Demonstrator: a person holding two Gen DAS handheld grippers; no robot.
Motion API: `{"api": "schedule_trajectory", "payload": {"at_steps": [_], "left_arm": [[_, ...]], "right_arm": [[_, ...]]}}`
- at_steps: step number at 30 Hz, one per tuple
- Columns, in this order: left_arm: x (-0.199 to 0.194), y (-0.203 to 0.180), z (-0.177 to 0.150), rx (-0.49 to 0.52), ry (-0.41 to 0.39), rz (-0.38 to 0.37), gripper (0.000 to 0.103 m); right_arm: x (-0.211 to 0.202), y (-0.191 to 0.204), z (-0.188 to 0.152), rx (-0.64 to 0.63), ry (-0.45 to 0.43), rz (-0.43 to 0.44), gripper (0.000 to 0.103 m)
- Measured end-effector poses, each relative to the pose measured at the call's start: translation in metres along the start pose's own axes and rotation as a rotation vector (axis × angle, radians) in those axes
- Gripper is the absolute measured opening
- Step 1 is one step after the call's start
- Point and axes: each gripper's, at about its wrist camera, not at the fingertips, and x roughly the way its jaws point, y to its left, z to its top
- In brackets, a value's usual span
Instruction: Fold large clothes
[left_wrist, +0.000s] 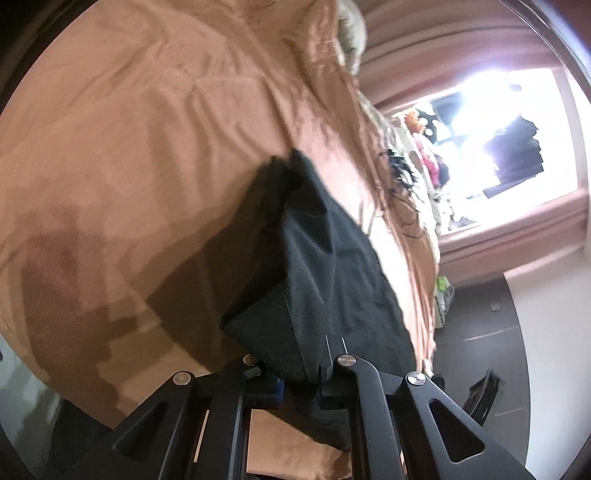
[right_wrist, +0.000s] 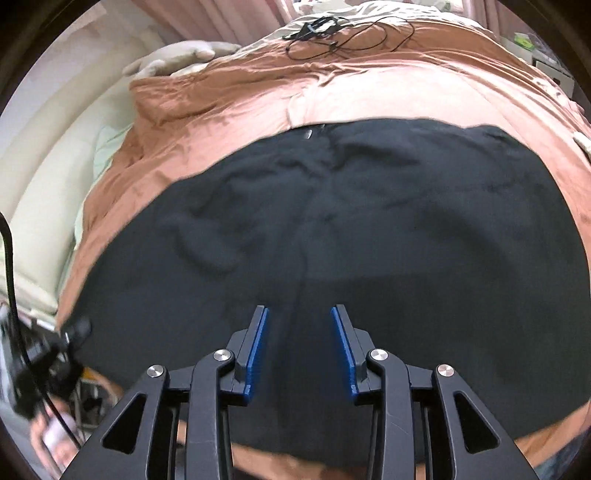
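Left claw (left_wrist: 291, 363) clamping black garment (left_wrist: 332, 266)

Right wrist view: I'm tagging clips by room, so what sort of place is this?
Most likely a bedroom: a black garment lies spread on a bed with a rust-orange cover, pale pillows along one side and pink curtains behind.

left wrist: rolled, close | right wrist: above, forward | shared: black garment (left_wrist: 332, 266) (right_wrist: 332, 240)
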Motion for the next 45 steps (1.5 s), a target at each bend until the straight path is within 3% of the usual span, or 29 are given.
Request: {"api": "schedule_trajectory", "payload": {"at_steps": [3,11,14,15,21,27,32,45], "left_arm": [[-0.004,-0.015,0.002,0.03,-0.005,-0.025,0.01],[-0.007,-0.054,0.002,0.113,-0.009,-0.059,0.01],[-0.009,-0.07,0.0,0.148,-0.011,-0.07,0.01],[-0.009,-0.075,-0.001,0.16,-0.012,-0.071,0.01],[-0.003,-0.112,-0.011,0.246,0.006,-0.097,0.01],[0.011,-0.154,-0.032,0.352,0.028,-0.117,0.01],[0.017,-0.193,-0.047,0.425,0.05,-0.144,0.01],[0.074,-0.277,-0.109,0.59,0.171,-0.164,0.01]], "right_arm": [[-0.001,0.002,-0.019,0.011,0.031,0.006,0.027],[-0.002,-0.004,-0.06,0.051,0.072,0.035,0.027],[-0.001,-0.012,-0.063,0.09,0.06,0.068,0.027],[0.0,-0.014,-0.064,0.1,0.057,0.072,0.023],[0.02,-0.01,-0.077,0.072,0.08,0.051,0.015],[0.035,-0.022,-0.08,0.09,0.11,0.097,0.015],[0.011,-0.047,-0.072,0.146,0.089,0.194,0.015],[-0.096,-0.165,-0.089,0.342,-0.128,0.155,0.015]]}}
